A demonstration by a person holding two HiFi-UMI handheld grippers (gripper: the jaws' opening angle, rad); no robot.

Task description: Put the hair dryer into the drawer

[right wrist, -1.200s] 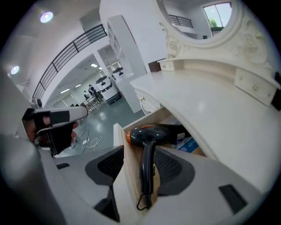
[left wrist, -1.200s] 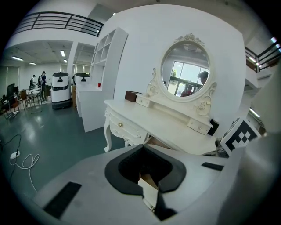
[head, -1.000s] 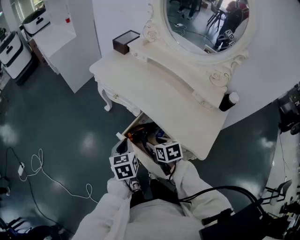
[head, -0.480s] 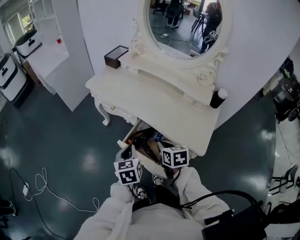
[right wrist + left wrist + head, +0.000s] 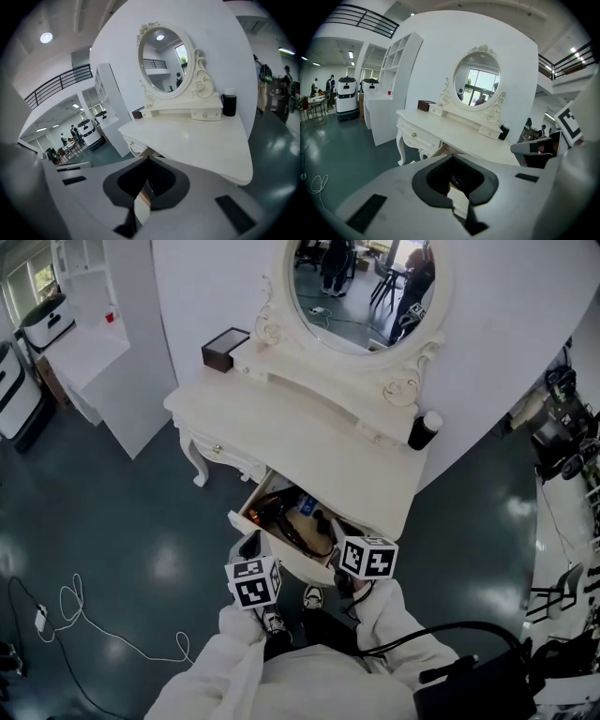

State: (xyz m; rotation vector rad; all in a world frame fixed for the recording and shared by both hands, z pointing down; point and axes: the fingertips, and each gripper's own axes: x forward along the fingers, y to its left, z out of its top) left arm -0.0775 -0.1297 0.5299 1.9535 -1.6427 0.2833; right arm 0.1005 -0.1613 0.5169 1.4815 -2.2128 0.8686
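Observation:
The white vanity's drawer (image 5: pixel 246 509) stands pulled open below the tabletop. A black hair dryer (image 5: pixel 273 513) lies inside it beside other small items. My left gripper (image 5: pixel 248 549) hovers at the drawer's near left corner, jaws shut and empty (image 5: pixel 453 159). My right gripper (image 5: pixel 339 534) is above the drawer's front right edge, clear of the hair dryer. Its jaws are shut with nothing between them (image 5: pixel 148 161). Both gripper views look over the tabletop (image 5: pixel 454 133) toward the oval mirror (image 5: pixel 164 56); the hair dryer is hidden in them.
A black box (image 5: pixel 217 348) sits on the vanity's back shelf at left, a black jar (image 5: pixel 423 431) at right. A white cable (image 5: pixel 75 620) lies on the dark floor at left. A white counter (image 5: pixel 89 343) stands far left, dark equipment (image 5: pixel 562 423) at right.
My right gripper has drawn back and up out of the drawer toward the person. The left gripper shifted slightly. The hair dryer stays in the drawer.

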